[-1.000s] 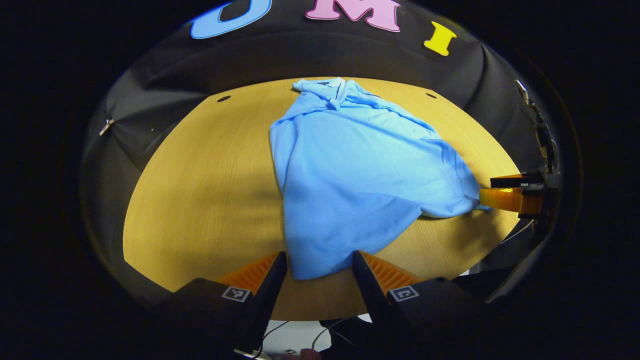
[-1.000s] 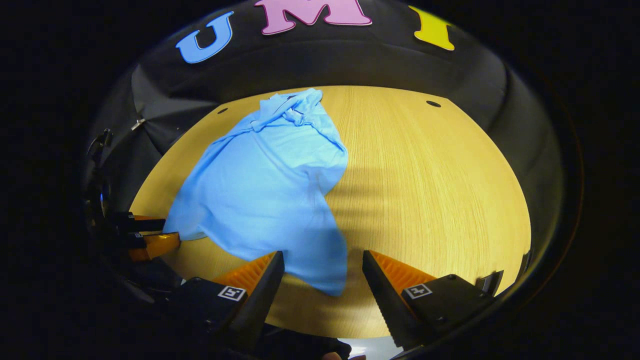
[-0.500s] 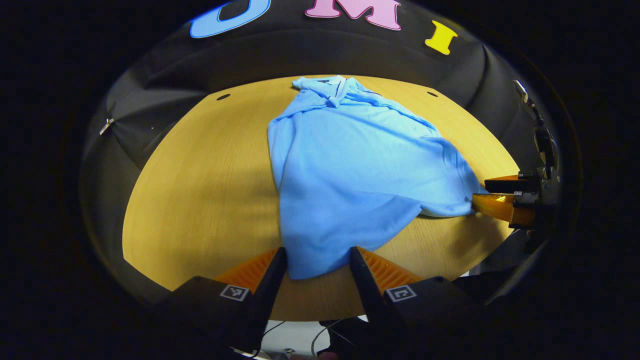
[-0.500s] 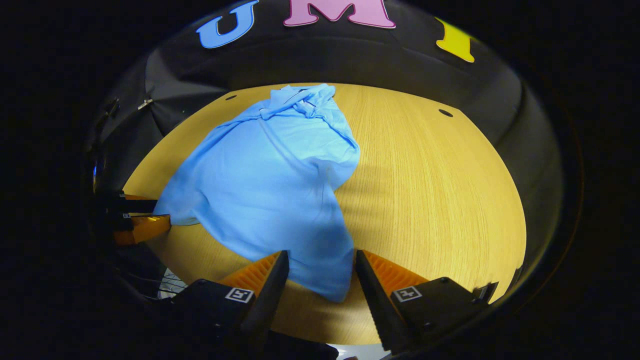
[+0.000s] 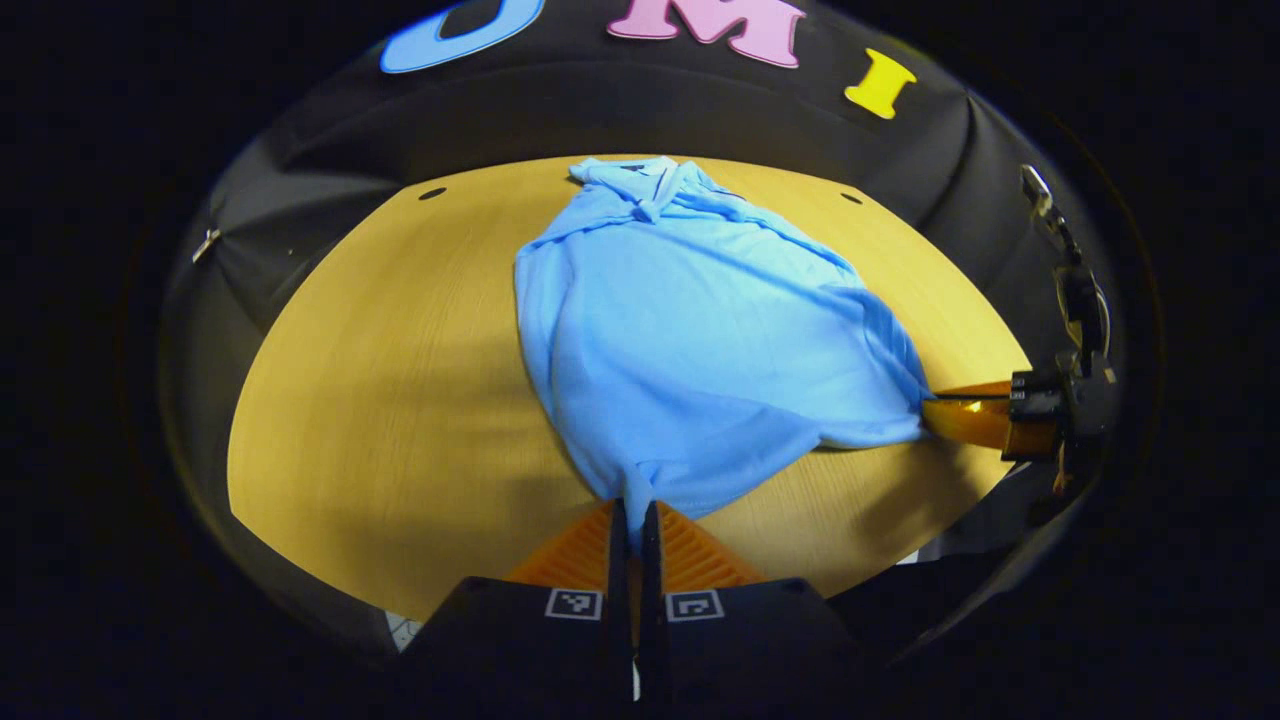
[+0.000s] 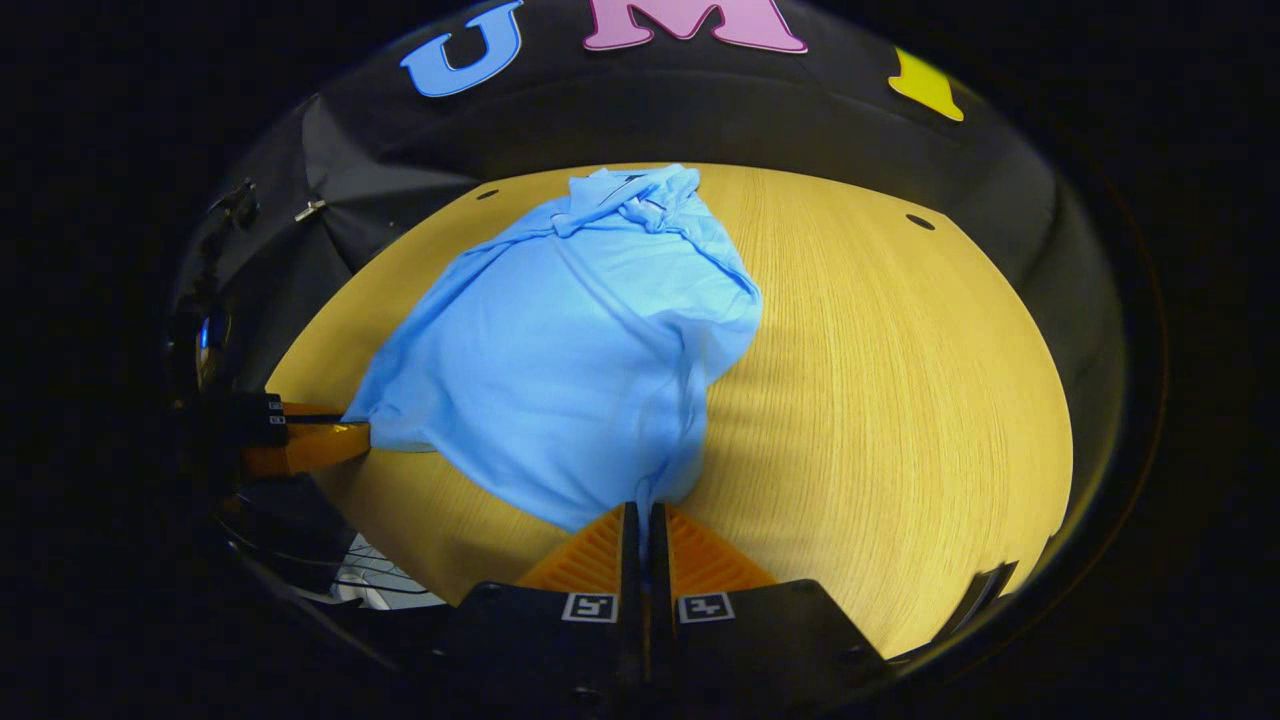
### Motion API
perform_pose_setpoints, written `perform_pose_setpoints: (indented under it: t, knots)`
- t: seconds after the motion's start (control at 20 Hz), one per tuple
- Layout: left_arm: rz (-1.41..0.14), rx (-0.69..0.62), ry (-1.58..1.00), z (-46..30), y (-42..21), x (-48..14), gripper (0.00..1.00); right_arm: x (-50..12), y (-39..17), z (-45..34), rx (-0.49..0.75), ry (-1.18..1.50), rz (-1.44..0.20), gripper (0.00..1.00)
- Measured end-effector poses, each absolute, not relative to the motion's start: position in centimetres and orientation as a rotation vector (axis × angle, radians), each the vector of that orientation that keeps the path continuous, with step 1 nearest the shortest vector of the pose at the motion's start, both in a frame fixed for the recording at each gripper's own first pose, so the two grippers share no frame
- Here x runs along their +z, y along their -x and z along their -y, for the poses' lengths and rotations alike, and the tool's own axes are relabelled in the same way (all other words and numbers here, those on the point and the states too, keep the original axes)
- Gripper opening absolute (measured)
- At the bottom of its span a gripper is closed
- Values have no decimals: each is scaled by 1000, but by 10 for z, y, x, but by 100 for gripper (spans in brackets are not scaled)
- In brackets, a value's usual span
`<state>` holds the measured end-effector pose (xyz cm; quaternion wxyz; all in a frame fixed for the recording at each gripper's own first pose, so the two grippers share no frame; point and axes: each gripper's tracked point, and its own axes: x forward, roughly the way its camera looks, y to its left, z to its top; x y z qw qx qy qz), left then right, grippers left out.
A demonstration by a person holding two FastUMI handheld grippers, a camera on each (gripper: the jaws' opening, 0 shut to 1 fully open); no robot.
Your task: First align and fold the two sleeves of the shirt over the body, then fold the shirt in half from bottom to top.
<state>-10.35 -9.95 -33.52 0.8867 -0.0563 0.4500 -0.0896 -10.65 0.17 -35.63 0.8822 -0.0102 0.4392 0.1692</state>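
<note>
Both tools are clamped now. The left tool (image 5: 632, 515) has its 2 fingers pinched tight on the near left corner of the hem of the blue shirt (image 5: 690, 340), and the right tool (image 6: 645, 520) is pinched the same way on the near right corner. From the left gripper view you can also pick out the right tool off to the side, biting its corner of the cloth.

The shirt lies on the yellow wooden worktop (image 5: 380, 380), collar (image 6: 625, 195) at the far end near the booth wall, hem towards the person. It is bunched and ridged down the middle, narrower at the top, and I can't make out either sleeve clearly in the crumple.

My read: this is a straightening grab before any sleeve fold. To do it well, I'd say the 2 tools want to draw apart and back towards the person together, evenly, so the hem goes taut and the wrinkles run out. Keep the cloth low, sliding on the worktop, so the collar end doesn't flip. Pull 1 side harder and the body will skew. The pinches look shallow, right at the corners, so a sharp tug could slip the fabric free.
</note>
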Motion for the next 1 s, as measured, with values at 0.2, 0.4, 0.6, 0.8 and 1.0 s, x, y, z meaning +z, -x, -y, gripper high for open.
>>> perform_pose_setpoints:
  t: [0.2,0.4,0.6,0.8,1.0]
  knots:
    - [-926,-186,114,101,103,-335,6,-352,105,0,344,4,-911,7]
    - [-885,-175,130,100,90,-317,6,-336,95,1,335,-23,-878,7]
    - [-810,-165,148,97,63,-283,7,-309,74,1,315,-77,-825,7]
    - [-705,-170,153,96,25,-238,6,-279,40,2,296,-108,-751,7]
    - [-606,-164,157,94,-20,-199,6,-246,-4,5,277,-121,-659,7]
